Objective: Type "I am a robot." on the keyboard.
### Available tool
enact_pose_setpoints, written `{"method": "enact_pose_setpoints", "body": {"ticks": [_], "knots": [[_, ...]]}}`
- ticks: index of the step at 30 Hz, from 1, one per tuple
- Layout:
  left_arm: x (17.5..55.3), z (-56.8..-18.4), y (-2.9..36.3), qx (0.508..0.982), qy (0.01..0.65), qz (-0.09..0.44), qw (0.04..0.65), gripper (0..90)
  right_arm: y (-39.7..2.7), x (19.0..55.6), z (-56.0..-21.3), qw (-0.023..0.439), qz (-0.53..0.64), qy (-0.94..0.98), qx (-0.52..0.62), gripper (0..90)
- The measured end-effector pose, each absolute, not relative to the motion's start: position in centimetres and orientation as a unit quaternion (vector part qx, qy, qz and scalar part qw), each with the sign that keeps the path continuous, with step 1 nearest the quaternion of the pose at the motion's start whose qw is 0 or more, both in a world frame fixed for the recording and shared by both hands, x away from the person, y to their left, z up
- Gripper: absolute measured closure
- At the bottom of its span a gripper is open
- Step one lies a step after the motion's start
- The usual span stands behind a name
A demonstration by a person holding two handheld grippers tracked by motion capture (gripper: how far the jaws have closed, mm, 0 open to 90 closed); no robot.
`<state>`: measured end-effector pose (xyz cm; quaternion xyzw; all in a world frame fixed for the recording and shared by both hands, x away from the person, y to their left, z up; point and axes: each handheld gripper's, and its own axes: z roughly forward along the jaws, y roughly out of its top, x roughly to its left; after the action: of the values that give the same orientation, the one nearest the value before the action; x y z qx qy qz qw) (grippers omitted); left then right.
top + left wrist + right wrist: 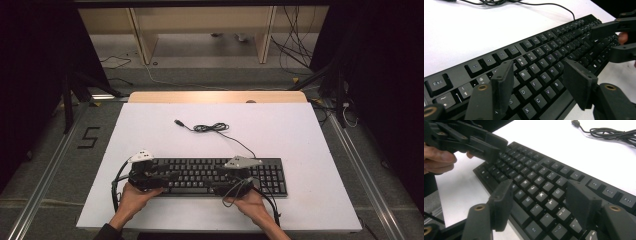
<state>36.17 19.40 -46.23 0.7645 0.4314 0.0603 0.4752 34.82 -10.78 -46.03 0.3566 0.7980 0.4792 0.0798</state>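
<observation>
High view shows the keyboard (pixel 220 176) lying on the white table (pixel 300 150) near its front edge, with the left gripper (pixel 167 176) and right gripper (pixel 222 182) hovering over its keys. Both sets of jaws stand apart, clamped on nothing. A low pass could drag a jaw tip across the keycaps (or pop one off), and snagging the loose cable (pixel 215 128) would pull the keyboard askew.

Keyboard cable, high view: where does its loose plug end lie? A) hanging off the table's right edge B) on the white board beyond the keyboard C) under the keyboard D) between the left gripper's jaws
B: the keyboard cable runs up from the keyboard in a loose bundle, and its plug rests on the bare white board beyond the keyboard.
</observation>
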Motion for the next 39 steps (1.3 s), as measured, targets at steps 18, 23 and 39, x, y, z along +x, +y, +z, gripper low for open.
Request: {"method": "enact_pose_setpoints", "body": {"ticks": [18, 23, 39], "knots": [[35.1, -46.5, 19.8, 0.76, 0.431, 0.061, 0.483, 33.3, -10.0, 36.3, -46.3, 0.087, 0.455, 0.809, 0.363, 78.2], [35.0, -46.5, 20.0, 0.76, 0.429, 0.064, 0.484, 32.6, -9.5, 36.8, -46.5, 0.09, 0.444, 0.811, 0.37, 86.9], [34.4, -46.4, 20.5, 0.757, 0.419, 0.073, 0.496, 31.0, -8.7, 38.1, -47.2, 0.1, 0.412, 0.818, 0.388, 90.0]]}}
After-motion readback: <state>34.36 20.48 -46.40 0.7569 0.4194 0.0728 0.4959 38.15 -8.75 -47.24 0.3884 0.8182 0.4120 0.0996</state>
